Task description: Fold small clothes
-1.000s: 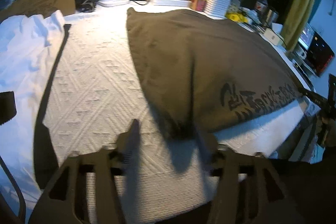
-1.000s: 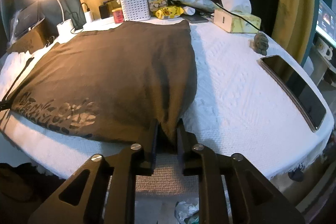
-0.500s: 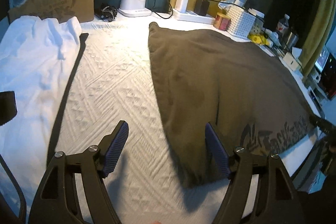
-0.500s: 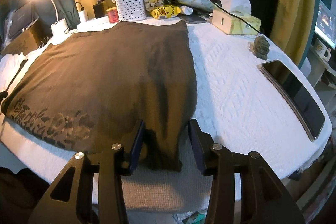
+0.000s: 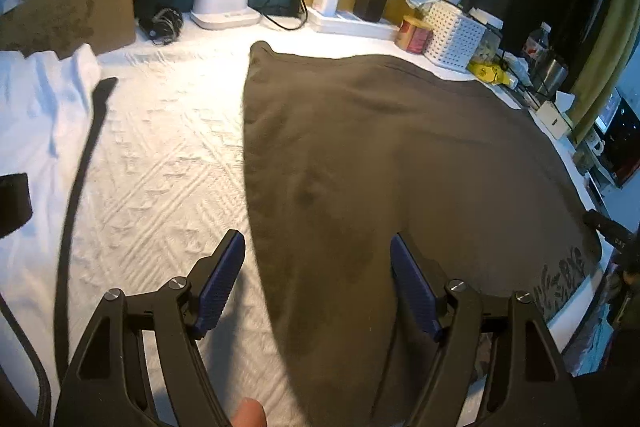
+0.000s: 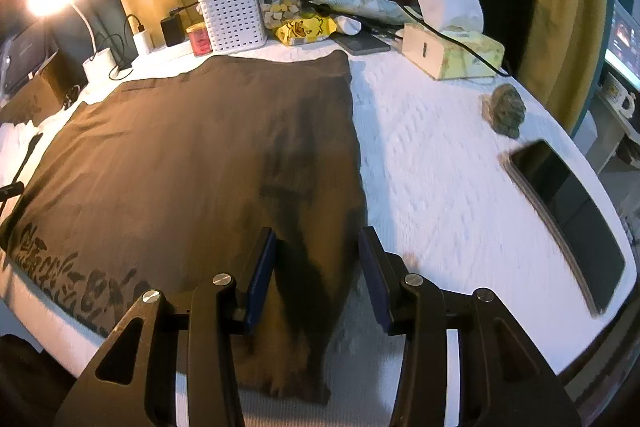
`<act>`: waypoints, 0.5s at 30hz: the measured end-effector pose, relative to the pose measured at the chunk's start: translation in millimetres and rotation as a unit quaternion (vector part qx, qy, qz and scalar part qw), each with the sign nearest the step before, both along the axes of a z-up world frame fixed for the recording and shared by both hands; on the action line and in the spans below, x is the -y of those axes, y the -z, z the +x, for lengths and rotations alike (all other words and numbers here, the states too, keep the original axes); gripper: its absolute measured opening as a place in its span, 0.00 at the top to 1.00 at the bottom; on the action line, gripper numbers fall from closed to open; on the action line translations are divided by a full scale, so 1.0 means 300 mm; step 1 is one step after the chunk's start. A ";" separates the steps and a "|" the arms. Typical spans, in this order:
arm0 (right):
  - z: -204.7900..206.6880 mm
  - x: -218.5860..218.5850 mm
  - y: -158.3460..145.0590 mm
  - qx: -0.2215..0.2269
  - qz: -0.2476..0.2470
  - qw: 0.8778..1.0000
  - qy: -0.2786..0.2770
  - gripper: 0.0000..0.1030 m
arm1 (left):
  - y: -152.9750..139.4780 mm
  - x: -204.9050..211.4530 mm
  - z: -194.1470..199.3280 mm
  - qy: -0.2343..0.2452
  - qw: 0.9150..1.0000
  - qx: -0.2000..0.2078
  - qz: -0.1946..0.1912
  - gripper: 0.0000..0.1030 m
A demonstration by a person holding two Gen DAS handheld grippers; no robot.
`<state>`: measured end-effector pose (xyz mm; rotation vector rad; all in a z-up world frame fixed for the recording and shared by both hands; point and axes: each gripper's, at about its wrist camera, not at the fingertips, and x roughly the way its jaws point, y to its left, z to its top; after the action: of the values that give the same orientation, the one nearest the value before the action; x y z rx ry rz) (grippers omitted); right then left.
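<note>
Free room: a wide bare strip of white knit tablecloth [image 5: 160,155] between the brown garment [image 5: 400,155] and the white cloth pile [image 5: 36,107] at the left; a second bare strip to the right of the garment, up to the phone [image 6: 568,203] near the table edge. Obstacles, back edge: cardboard box [image 5: 72,7], lamp base [image 5: 222,1] with trailing cable, power strip [image 5: 348,21], red tin [image 5: 416,34], white basket [image 6: 234,17], yellow packet [image 6: 306,29], tissue box [image 6: 452,51], bottles behind. Obstacles, right side: small dark figurine [image 6: 506,109] beside the phone. Obstacle, left side: black strap [image 5: 80,179] running along the cloth pile.
</note>
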<state>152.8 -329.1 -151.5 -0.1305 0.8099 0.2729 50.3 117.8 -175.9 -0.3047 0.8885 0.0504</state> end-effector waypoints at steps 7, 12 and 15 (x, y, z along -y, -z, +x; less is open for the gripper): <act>0.062 -0.019 -0.013 0.000 -0.001 1.000 -0.007 0.56 | 0.015 -0.010 0.052 0.003 1.000 -0.013 0.000 0.27; 0.102 -0.028 -0.008 -0.004 -0.001 1.000 -0.006 0.56 | -0.007 0.003 0.070 0.026 1.000 0.003 0.014 0.28; 0.123 -0.030 -0.005 -0.005 -0.002 1.000 -0.004 0.56 | -0.010 -0.007 0.085 0.028 0.999 0.012 0.013 0.28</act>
<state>189.8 -320.0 -150.0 -0.1363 0.8203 0.2806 75.8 119.8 -172.7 -0.2565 0.8708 0.0070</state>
